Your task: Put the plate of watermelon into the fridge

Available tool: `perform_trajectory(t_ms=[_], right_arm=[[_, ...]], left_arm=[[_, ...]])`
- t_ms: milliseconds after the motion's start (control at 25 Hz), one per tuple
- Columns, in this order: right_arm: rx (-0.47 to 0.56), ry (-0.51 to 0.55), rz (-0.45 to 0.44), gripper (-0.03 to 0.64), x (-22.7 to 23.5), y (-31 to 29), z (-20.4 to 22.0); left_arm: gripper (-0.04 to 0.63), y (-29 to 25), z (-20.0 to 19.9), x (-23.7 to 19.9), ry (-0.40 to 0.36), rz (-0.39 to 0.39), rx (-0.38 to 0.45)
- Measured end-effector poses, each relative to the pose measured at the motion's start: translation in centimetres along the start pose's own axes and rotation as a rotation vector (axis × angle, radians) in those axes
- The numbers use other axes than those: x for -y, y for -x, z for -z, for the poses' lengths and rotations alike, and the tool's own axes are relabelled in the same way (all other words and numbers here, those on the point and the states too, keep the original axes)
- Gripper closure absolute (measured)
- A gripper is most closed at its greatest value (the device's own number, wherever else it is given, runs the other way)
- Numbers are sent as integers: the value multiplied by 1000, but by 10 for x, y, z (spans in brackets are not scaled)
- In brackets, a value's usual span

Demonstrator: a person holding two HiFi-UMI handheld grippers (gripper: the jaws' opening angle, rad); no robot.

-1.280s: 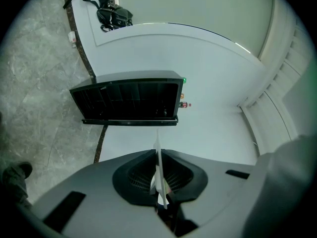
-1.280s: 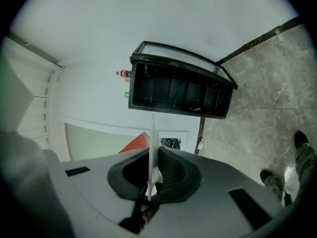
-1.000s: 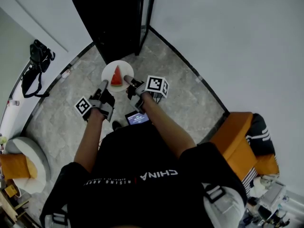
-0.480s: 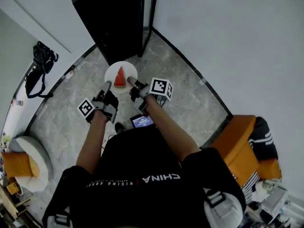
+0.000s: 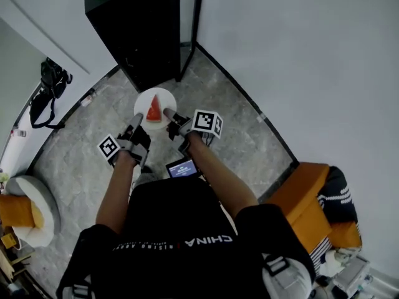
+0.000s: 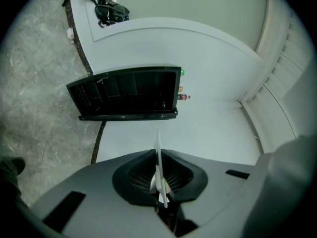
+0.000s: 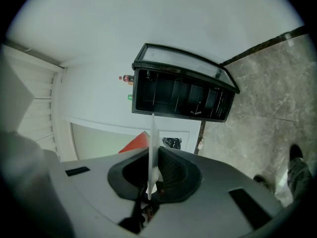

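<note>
Now the left tool (image 5: 136,122) and the right tool (image 5: 169,114) each pinch one side of the white plate (image 5: 143,100), which carries a red watermelon slice (image 5: 153,109) and is held up over the floor (image 5: 81,151) in front of the black fridge (image 5: 140,36).

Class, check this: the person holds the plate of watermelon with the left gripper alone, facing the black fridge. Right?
No: the left gripper and the right gripper both clamp the plate, as the head view shows. The watermelon and black fridge are correct.
</note>
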State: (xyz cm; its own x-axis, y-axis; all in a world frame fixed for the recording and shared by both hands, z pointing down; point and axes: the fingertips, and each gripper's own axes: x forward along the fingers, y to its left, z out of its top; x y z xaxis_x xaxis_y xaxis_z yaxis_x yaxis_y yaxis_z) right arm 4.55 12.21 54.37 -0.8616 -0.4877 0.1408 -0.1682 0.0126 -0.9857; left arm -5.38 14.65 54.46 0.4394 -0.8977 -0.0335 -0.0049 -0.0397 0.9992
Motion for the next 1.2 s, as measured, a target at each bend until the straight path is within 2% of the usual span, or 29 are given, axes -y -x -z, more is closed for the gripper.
perform_trajectory(t_ms=[80, 200, 360, 720, 1200], right_arm=[[-4, -16, -13, 588, 7, 19, -11], [-5, -37, -19, 588, 14, 28, -9], [3, -26, -12, 588, 17, 23, -10], [61, -35, 14, 588, 25, 6, -41], [82, -7, 17, 588, 5, -95, -87]], left_arm=[[563, -11, 21, 1, -11, -4, 2], [563, -10, 31, -2, -16, -15, 5], [563, -12, 27, -8, 4, -17, 4], [563, -50, 10, -12, -9, -18, -61], [563, -102, -92, -3, -1, -9, -84]])
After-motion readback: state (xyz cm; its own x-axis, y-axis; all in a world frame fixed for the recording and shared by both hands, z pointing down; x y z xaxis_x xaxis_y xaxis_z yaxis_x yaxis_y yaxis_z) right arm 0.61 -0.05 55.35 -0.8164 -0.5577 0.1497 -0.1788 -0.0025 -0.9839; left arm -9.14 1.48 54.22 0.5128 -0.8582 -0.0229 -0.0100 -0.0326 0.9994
